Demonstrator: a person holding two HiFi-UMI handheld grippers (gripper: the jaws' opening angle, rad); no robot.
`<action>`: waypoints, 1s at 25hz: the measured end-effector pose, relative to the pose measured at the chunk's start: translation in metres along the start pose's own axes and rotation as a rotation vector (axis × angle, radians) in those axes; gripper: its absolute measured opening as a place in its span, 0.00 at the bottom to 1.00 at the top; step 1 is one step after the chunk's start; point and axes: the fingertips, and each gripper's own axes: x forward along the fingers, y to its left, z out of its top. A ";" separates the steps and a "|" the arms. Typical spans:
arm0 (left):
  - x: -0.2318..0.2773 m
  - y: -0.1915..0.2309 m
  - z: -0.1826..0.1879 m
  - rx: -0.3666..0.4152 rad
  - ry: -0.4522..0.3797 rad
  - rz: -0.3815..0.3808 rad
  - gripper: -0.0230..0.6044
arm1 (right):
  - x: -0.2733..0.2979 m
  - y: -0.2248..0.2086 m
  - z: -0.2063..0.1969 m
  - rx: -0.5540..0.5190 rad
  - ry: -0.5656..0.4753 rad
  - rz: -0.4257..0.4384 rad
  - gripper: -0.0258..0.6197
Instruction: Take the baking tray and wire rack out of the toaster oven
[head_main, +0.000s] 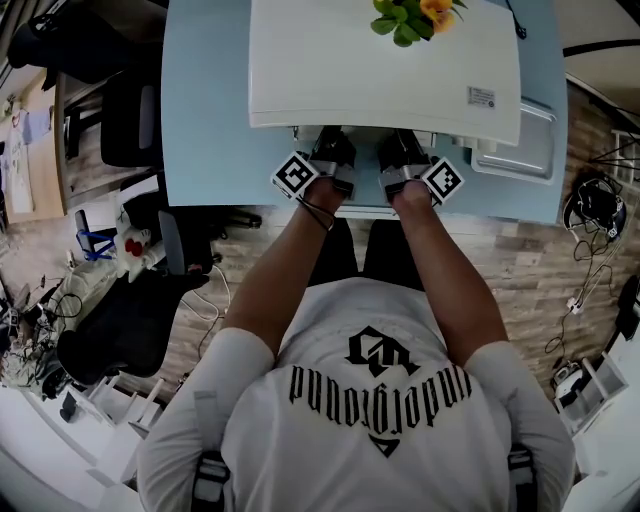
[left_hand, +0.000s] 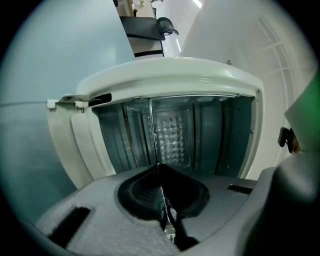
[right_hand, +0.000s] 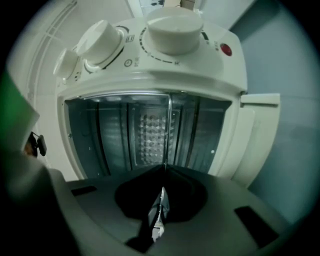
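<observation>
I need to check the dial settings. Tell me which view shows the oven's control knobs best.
The right gripper view: the white control knobs show clearly above the open cavity. The head view shows only the toaster oven from above; the left gripper view shows its other end, no knobs.

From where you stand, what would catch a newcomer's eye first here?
A boxy white toaster oven stands on the pale blue table, with orange flowers on top. At its open front, the left gripper and the right gripper are each shut on a thin metal shelf edge that runs into the dark cavity. I cannot tell whether it is the tray or the rack.
</observation>
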 end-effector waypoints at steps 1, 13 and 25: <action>-0.002 -0.001 -0.001 0.000 0.000 -0.005 0.05 | -0.002 0.000 -0.001 -0.003 0.004 -0.001 0.05; -0.027 -0.002 -0.016 -0.036 0.015 0.016 0.05 | -0.027 0.000 -0.015 0.016 0.026 -0.004 0.05; -0.059 -0.005 -0.031 -0.030 0.039 0.021 0.05 | -0.059 -0.002 -0.031 0.009 0.049 -0.019 0.05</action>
